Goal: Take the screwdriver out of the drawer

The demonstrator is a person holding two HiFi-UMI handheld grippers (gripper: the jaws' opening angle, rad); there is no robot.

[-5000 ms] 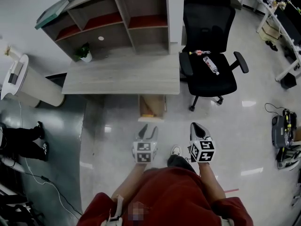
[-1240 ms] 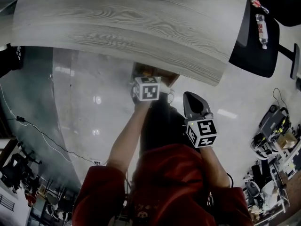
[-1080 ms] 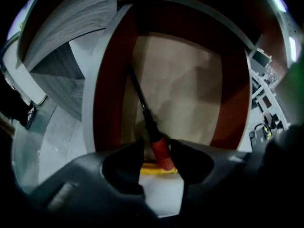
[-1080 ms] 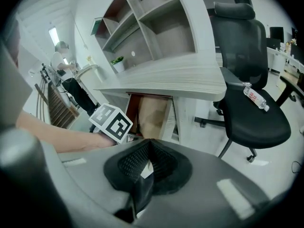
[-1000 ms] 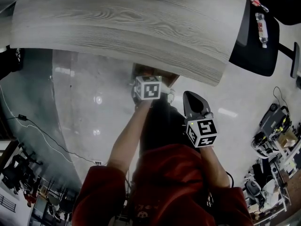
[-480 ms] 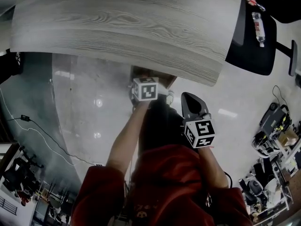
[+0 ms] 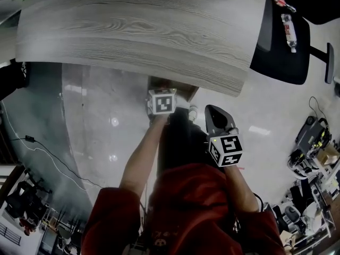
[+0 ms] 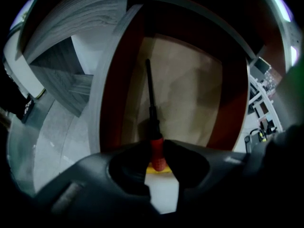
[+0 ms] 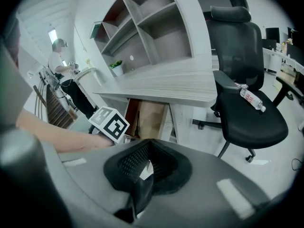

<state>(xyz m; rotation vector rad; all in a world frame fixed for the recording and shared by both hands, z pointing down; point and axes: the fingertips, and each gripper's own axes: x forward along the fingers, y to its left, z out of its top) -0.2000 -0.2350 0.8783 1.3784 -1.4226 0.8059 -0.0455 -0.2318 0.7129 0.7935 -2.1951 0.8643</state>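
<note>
A screwdriver (image 8: 150,94) with a black shaft and a red handle lies lengthwise in the open drawer (image 8: 194,94) under the desk. My left gripper (image 8: 156,145) points steeply down into the drawer. Its jaws have just been closing, and the red handle now sits between them with the pads touching both sides. In the head view only the marker cube of the left gripper (image 7: 162,101) shows, over the drawer (image 7: 169,84). My right gripper (image 7: 214,116) hangs shut and empty to the right, above the floor, short of the drawer (image 9: 151,115).
The grey wooden desk top (image 7: 138,31) overhangs the drawer. A black office chair (image 7: 281,41) with a bottle (image 7: 287,25) on its seat stands at the right. Shelves (image 9: 142,27) rise on the desk. A person (image 9: 59,56) stands far left. Cables (image 7: 32,142) lie on the floor.
Five seconds ago both grippers hung over the floor, back from the desk. Over the last second the left gripper has stayed at the drawer, the right one beside it; the view has shifted slightly.
</note>
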